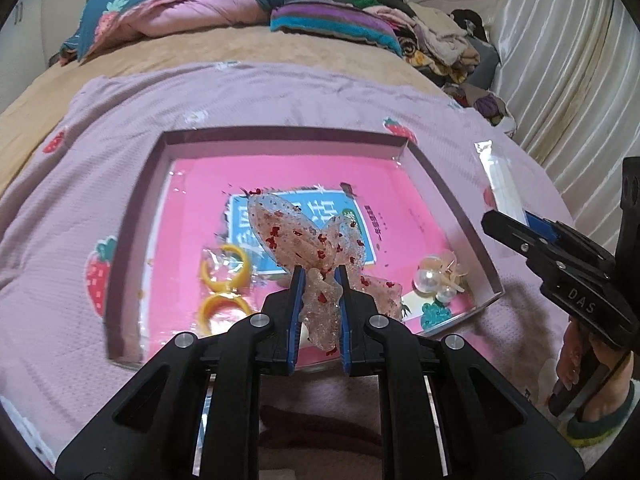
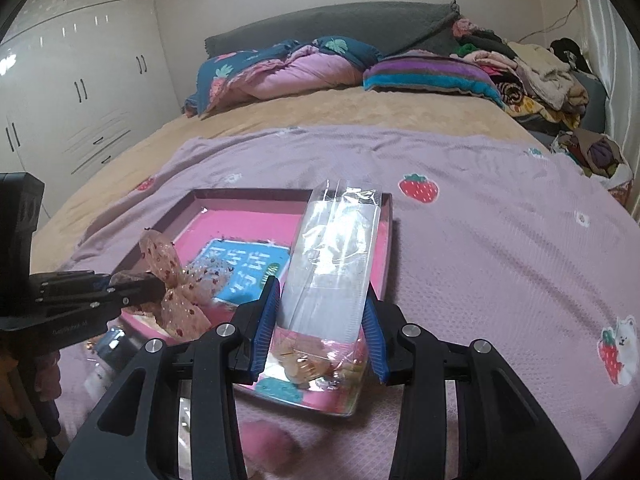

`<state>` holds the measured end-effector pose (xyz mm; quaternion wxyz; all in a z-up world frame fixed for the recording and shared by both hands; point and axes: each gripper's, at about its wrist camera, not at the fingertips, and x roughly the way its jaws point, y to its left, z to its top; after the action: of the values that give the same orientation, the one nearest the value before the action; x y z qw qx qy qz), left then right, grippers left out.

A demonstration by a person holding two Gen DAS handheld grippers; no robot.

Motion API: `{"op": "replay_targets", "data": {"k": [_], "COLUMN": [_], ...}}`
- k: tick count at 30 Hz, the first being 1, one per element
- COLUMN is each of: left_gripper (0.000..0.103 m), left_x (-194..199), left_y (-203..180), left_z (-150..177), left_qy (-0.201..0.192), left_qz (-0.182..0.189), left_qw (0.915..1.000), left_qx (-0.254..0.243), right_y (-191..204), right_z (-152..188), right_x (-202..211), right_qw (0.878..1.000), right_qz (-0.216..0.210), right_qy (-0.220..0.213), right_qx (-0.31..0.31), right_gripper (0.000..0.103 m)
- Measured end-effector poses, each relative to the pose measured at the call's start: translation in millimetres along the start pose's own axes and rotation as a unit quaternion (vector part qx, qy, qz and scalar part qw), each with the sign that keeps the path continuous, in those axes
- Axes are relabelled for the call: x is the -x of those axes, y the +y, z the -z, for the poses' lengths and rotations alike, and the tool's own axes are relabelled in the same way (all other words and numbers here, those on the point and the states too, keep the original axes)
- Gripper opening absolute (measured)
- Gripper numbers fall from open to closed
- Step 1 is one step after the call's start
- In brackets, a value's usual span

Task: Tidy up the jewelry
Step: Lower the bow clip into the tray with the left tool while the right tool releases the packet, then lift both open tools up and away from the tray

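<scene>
My left gripper [image 1: 320, 280] is shut on a sheer bow hair clip [image 1: 304, 236] with red flecks, held above a pink-lined tray [image 1: 280, 140]. The bow also shows in the right wrist view [image 2: 176, 280], with the left gripper [image 2: 160, 290] at the left. My right gripper [image 2: 320, 312] is shut on a clear plastic bag [image 2: 332, 256], held upright over the tray's right side [image 2: 386, 248]. In the left wrist view the right gripper [image 1: 492, 220] holds the bag [image 1: 500, 176] at the right. In the tray lie yellow rings in a clear wrapper [image 1: 224, 280] and pearl pieces [image 1: 436, 276].
The tray sits on a lilac strawberry blanket [image 2: 480, 240] on a bed. Folded quilts [image 2: 288, 68] and piled clothes [image 2: 536, 76] lie at the far end. White wardrobes [image 2: 80, 80] stand at the left, a curtain [image 1: 568, 60] at the right.
</scene>
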<state>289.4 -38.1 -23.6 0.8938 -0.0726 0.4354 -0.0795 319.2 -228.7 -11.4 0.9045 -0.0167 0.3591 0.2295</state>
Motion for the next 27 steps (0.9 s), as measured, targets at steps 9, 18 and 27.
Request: {"op": "replay_targets", "data": {"k": [9, 18, 27], "left_gripper": [0.033, 0.057, 0.071], "left_x": [-11, 4, 22], "left_y": [-7, 0, 8], "left_z": [4, 8, 12], "left_qy": [0.009, -0.003, -0.016], "left_qz": [-0.005, -0.017, -0.019], "left_qw": [0.9999, 0.9999, 0.9996], "left_qx": [-0.008, -0.004, 0.013], "right_y": [-6, -6, -10], "right_z": [4, 7, 5], "right_x": [-25, -35, -19], "right_qw": [1.000, 0.999, 1.000], "right_qz": [-0.001, 0.004, 0.000], "right_qy": [0.026, 0.035, 0.020], "right_qx": [0.010, 0.016, -0.005], "right_gripper": [0.037, 0.033, 0.061]}}
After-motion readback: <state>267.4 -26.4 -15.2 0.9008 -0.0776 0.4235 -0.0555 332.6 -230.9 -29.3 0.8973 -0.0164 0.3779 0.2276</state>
